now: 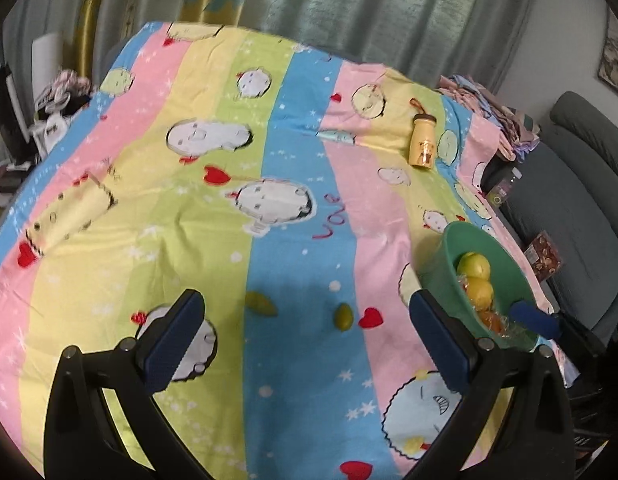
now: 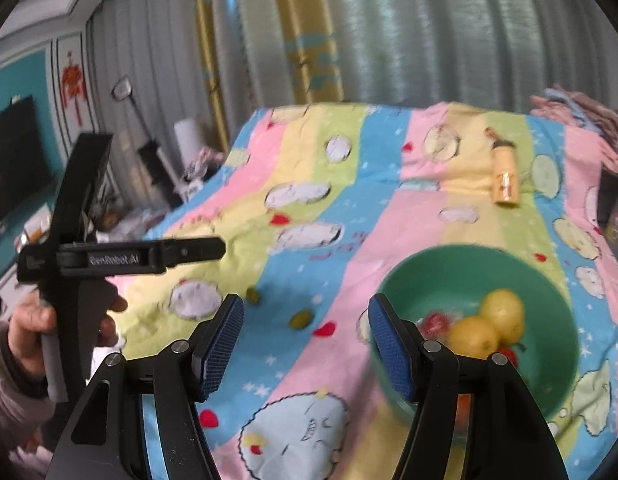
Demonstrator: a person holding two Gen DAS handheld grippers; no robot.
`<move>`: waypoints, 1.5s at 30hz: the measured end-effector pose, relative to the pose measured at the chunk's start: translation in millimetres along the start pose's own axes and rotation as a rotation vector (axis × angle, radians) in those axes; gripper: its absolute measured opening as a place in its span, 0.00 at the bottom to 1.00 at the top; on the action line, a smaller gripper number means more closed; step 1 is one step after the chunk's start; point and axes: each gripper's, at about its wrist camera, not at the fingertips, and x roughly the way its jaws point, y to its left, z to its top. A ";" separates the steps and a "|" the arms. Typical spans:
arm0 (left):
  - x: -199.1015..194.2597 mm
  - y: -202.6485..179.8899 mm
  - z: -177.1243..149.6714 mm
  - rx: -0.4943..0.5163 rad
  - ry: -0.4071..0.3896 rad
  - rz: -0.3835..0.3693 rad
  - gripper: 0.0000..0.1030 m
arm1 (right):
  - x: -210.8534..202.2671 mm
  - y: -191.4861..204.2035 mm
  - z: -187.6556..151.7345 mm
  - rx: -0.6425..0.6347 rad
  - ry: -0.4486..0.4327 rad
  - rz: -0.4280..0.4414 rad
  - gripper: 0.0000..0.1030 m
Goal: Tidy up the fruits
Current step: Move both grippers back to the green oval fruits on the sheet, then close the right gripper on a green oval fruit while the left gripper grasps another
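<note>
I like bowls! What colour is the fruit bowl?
The bowl is green; the right wrist view shows it best.

Wrinkled matt printed cloth (image 1: 301, 184); smooth plastic-looking green bowl (image 2: 461, 276).

Bare bedspread (image 1: 213, 240) fills the frame's left and middle; the green bowl (image 1: 437, 276) and yellow bottle (image 1: 422, 142) block the right side.

Two small green fruits (image 1: 261, 304) (image 1: 343, 317) are lying apart on the bedsheet; yellow fruits (image 2: 489, 322) are sitting in the green bowl (image 2: 449, 268).
</note>
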 end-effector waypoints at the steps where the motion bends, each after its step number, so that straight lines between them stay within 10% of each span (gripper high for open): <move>1: 2.6 2.6 -1.7 0.001 0.019 0.019 1.00 | 6.2 2.9 -1.7 -0.004 0.023 -0.002 0.64; 15: 50.8 26.0 -13.9 0.136 0.157 0.190 0.94 | 86.4 31.2 -17.3 0.042 0.246 0.000 0.64; 25: 76.7 35.3 -8.4 0.220 0.196 0.109 0.74 | 126.2 27.5 -3.6 0.060 0.339 -0.086 0.52; 45: 86.4 39.2 -8.1 0.278 0.236 0.035 0.74 | 169.0 28.2 5.6 -0.024 0.484 -0.181 0.20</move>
